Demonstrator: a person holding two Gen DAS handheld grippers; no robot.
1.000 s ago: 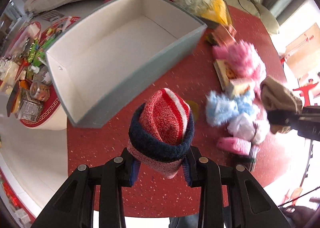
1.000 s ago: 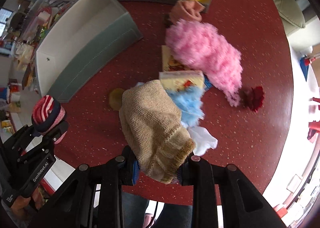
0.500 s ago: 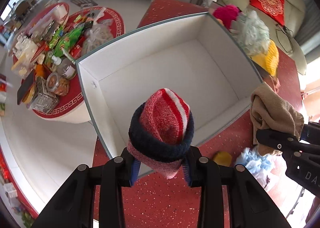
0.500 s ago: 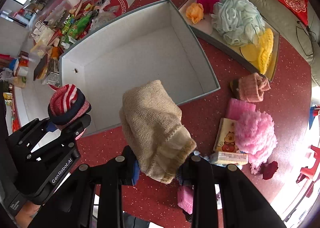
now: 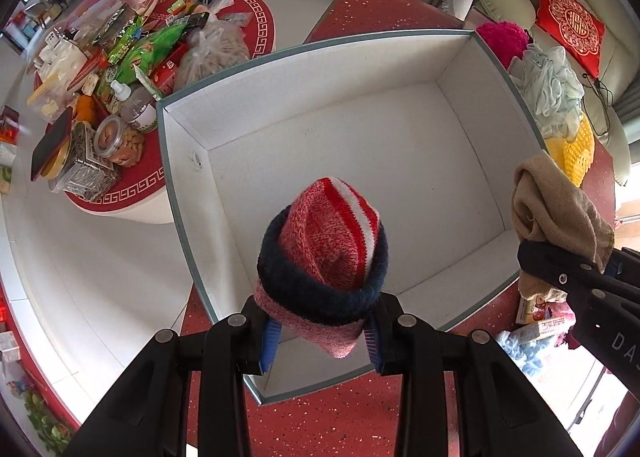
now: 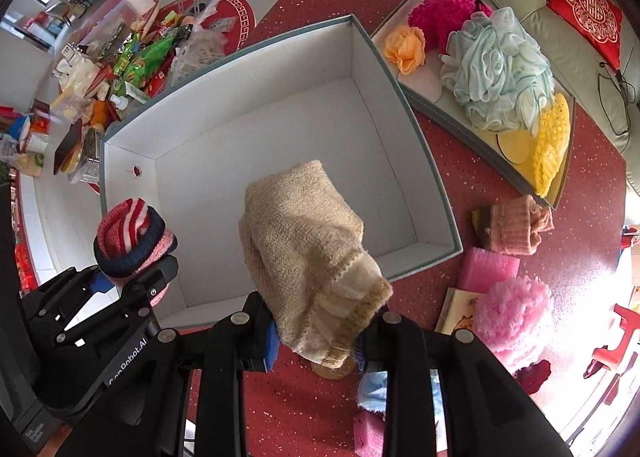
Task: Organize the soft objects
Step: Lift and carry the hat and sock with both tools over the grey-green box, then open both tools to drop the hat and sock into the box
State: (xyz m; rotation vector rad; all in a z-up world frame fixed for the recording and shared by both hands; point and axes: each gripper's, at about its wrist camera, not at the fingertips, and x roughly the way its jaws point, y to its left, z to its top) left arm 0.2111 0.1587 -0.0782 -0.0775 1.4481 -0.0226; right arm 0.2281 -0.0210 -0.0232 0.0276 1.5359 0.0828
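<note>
My left gripper (image 5: 320,341) is shut on a red, white and navy knit hat (image 5: 324,253) and holds it over the near-left part of a white open box (image 5: 360,137) with grey-green walls. My right gripper (image 6: 316,341) is shut on a beige knit piece (image 6: 308,253) and holds it above the box's (image 6: 260,129) near side. The hat also shows at the left of the right wrist view (image 6: 132,237). The beige piece shows at the right of the left wrist view (image 5: 556,213). The box holds nothing.
A box lid (image 6: 424,95) at the back right holds a magenta pom, an orange flower, a pale blue pouf (image 6: 496,73) and a yellow knit. A salmon knit (image 6: 516,225), pink foam (image 6: 488,269), pink pouf (image 6: 516,313) and booklets lie right. A snack-laden round table (image 5: 120,69) stands left.
Both grippers moved with their loads from above the pile of soft things on the red table to above the open box. Both stayed shut.
</note>
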